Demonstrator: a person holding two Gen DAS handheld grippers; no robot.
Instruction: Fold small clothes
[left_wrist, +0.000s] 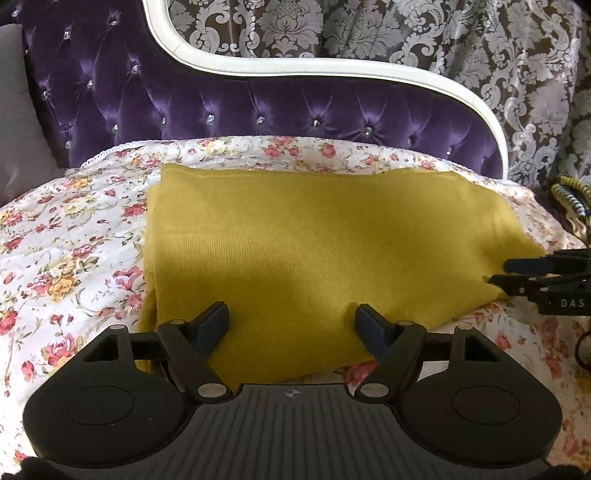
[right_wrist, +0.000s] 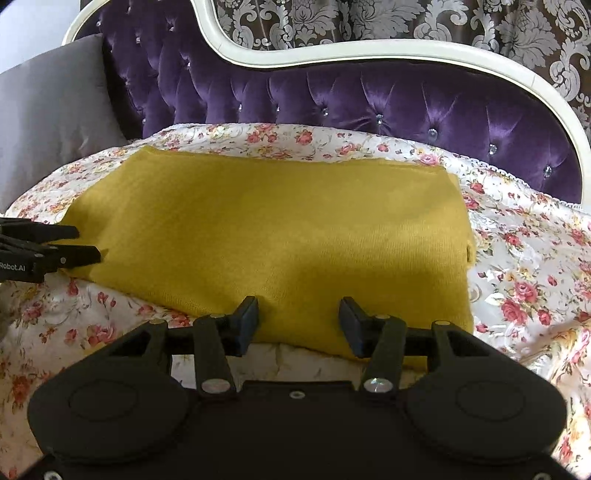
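A mustard-yellow knit garment (left_wrist: 295, 236) (right_wrist: 277, 229) lies folded into a flat rectangle on a floral sheet (left_wrist: 70, 240) (right_wrist: 524, 258). My left gripper (left_wrist: 291, 321) stands open over the garment's near edge, and its pads do not pinch the cloth. My right gripper (right_wrist: 299, 314) is also open, hovering above the near edge on the garment's right half with nothing gripped. Each gripper shows in the other's view: the right gripper (left_wrist: 506, 272) at the garment's right corner, the left gripper (right_wrist: 86, 243) at its left corner.
The sheet covers a sofa seat with a purple tufted backrest (left_wrist: 258, 107) (right_wrist: 369, 99) and a white curved frame (left_wrist: 461, 85). A grey cushion (right_wrist: 51, 122) leans at the left. A patterned curtain (left_wrist: 443, 33) hangs behind. A striped cord (left_wrist: 569, 203) lies at the right.
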